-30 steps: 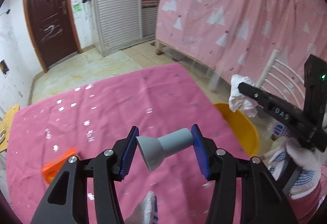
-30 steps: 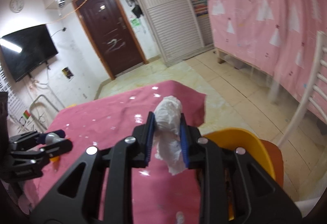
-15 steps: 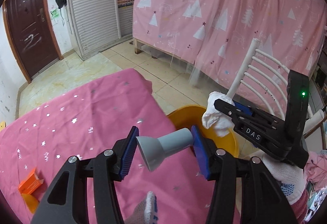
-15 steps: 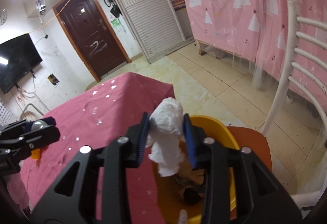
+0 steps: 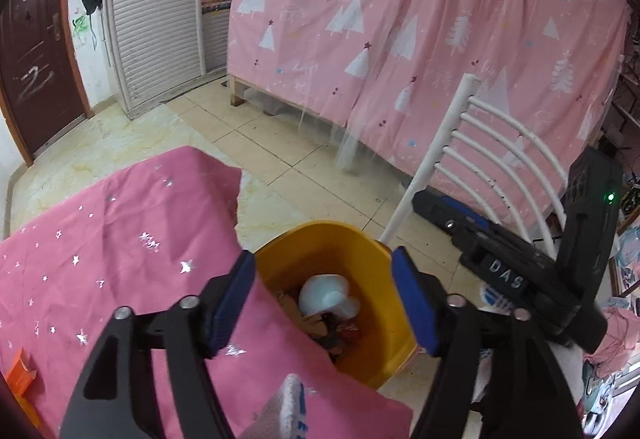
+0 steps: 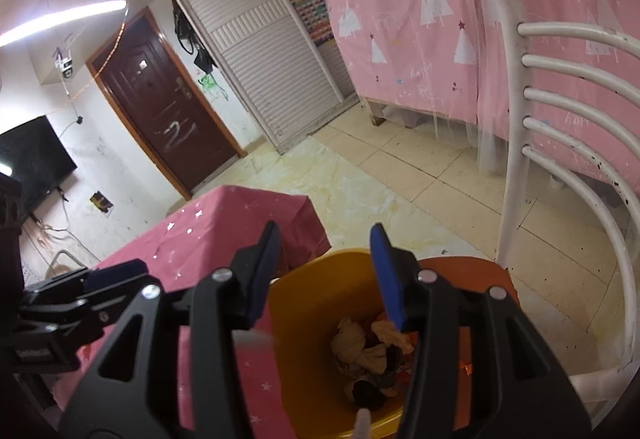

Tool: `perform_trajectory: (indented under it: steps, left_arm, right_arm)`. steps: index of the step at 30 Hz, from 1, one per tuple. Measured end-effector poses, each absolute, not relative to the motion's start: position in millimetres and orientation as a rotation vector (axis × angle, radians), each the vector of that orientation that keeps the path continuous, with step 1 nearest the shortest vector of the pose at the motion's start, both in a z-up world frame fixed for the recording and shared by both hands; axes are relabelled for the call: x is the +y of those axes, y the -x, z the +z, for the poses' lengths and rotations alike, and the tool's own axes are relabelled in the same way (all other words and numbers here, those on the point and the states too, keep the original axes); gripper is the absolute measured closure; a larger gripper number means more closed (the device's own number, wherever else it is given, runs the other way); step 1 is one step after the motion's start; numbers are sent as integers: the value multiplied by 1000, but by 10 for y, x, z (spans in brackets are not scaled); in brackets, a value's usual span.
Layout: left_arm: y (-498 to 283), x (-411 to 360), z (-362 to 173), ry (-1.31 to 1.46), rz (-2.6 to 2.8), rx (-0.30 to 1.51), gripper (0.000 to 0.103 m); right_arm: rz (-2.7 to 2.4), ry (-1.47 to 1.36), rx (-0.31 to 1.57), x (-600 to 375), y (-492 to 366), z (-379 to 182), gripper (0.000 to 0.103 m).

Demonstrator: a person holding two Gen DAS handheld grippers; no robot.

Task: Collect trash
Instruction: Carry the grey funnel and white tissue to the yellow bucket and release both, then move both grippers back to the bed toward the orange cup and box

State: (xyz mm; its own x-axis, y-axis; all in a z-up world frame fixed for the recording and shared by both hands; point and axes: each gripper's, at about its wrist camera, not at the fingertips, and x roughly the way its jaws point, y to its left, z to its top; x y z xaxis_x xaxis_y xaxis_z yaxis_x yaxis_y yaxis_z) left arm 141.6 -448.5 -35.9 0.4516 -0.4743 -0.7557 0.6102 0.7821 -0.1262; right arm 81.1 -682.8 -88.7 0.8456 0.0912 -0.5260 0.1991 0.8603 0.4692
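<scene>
A yellow bin [image 5: 362,239] stands beside the pink-clothed table [image 5: 120,239]. My left gripper [image 5: 323,258] hangs over it, its jaws opening with nothing between the blue pads. A pale grey funnel-shaped piece [image 5: 325,295] shows inside the bin above other trash. My right gripper [image 6: 325,237] is also above the bin [image 6: 304,303], its jaws opening and empty. Crumpled paper lumps [image 6: 354,345] lie at the bottom. Each gripper appears in the other's view: the right one [image 5: 434,209] at right, the left one [image 6: 116,275] at left.
A white slatted chair [image 5: 480,143] stands right behind the bin, which seems to rest on its orange seat [image 6: 472,271]. An orange scrap [image 5: 20,375] lies on the table's left edge. A pink curtain [image 5: 400,19] closes off the back, with tiled floor [image 6: 360,175] between.
Both grippers swung right from above the table to over the bin. The left one let go of the grey funnel piece, the right one released the white tissue wad; both now stand apart.
</scene>
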Motion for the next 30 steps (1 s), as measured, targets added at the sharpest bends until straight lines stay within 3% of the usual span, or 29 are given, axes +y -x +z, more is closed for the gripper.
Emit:
perform_trajectory:
  steps: [17,19,30]
  left_arm:
    - [-1374,-4157,-206,-139,-629,855,35]
    - [-1363,-4056,-163,-136,-611,840,35]
    - [-1317,-3216,26,-97,-459,800,35]
  right_arm:
    - [0,-496,560,-6522,-844,-740,55]
    - [13,-487,554,-6436,-842,-695,48]
    - [117,-401,579,-5744,-1003,-536,48]
